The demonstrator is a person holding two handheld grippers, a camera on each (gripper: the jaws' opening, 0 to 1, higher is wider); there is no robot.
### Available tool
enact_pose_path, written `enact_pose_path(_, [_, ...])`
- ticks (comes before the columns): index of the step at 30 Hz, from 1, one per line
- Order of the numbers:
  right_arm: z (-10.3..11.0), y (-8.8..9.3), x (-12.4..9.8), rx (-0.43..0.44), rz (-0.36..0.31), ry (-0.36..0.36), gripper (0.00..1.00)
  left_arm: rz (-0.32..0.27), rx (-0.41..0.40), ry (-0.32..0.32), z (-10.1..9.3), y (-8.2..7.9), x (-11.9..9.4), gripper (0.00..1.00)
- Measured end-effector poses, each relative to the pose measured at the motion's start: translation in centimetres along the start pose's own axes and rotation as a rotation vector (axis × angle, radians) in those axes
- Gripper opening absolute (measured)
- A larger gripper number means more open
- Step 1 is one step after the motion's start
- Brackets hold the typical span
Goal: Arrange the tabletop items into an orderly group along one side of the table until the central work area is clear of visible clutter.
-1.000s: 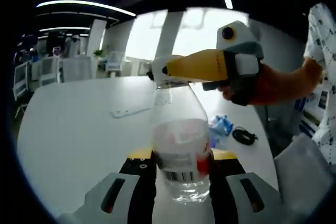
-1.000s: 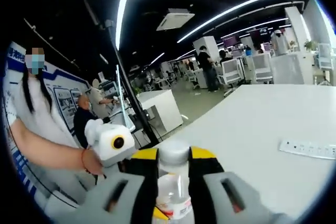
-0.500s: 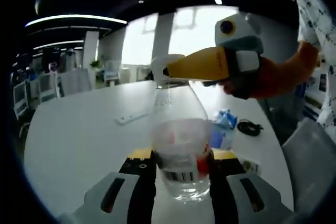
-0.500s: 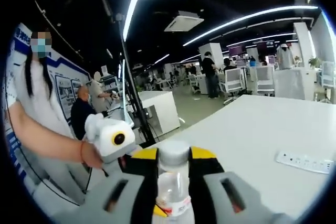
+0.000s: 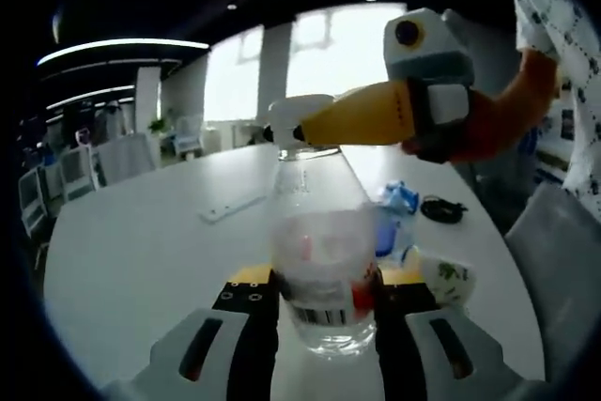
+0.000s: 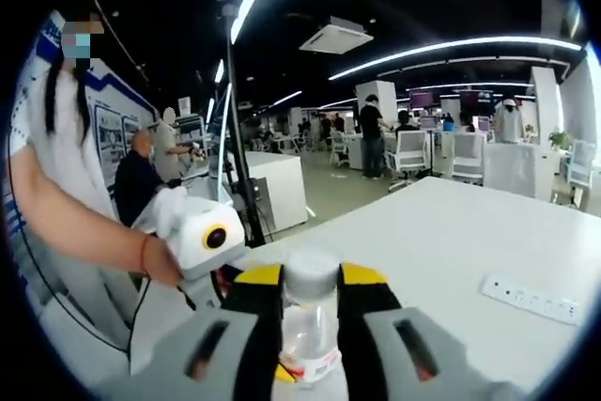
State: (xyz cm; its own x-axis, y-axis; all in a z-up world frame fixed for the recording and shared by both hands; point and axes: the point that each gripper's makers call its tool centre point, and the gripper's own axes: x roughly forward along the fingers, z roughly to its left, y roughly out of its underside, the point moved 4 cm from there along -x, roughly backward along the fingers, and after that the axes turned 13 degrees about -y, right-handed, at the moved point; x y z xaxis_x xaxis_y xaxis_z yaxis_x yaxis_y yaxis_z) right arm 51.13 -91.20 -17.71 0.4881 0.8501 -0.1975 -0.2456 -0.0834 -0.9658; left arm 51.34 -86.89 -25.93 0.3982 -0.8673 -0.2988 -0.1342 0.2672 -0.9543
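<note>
A clear plastic bottle (image 5: 324, 241) with a red-and-white label stands upright between my left gripper's (image 5: 324, 281) jaws, which are shut on its lower body. My right gripper (image 5: 297, 129) comes in from the right, its yellow jaws shut on the bottle's white cap (image 5: 299, 108). In the right gripper view the cap (image 6: 310, 272) and neck sit clamped between my right gripper's (image 6: 310, 281) black-and-yellow jaws. The left gripper (image 6: 208, 249), held by a hand, is low at the left. The bottle's base is hidden behind the left jaws.
On the white table (image 5: 141, 241) lie a white power strip (image 5: 233, 208), a blue packet (image 5: 398, 196), a black cable (image 5: 441, 209) and a white cup with green print (image 5: 443, 275). The strip (image 6: 526, 299) lies at the right. People (image 6: 141, 185) stand beyond the table's left edge.
Both grippers stay shut on the bottle. Both views have swung slightly with the hands, and the white cup has come into the left gripper view at the right.
</note>
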Motion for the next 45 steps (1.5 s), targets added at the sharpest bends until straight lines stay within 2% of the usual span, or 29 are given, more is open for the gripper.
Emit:
enact_pose_path(7, [0.5,1.1,0.0,-0.034,0.036,0.011,0.17,-0.010,0.008,0.005,-0.4,1.1,0.3,0.35])
enact_pose_path(14, [0.8,1.6,0.0,-0.052,0.057,0.014,0.17,-0.018,0.013,0.006,-0.5,1.6,0.3,0.35])
enact_pose_path(36, [1.9,2.0,-0.5,-0.112,0.092,0.010,0.18,-0.027,0.024,0.013,-1.2,1.8,0.2,0.34])
enact_pose_path(45, [2.4,1.9,-0.4,-0.154,0.120,0.054,0.19,-0.027,0.017,0.015,-1.2,1.7,0.0,0.35])
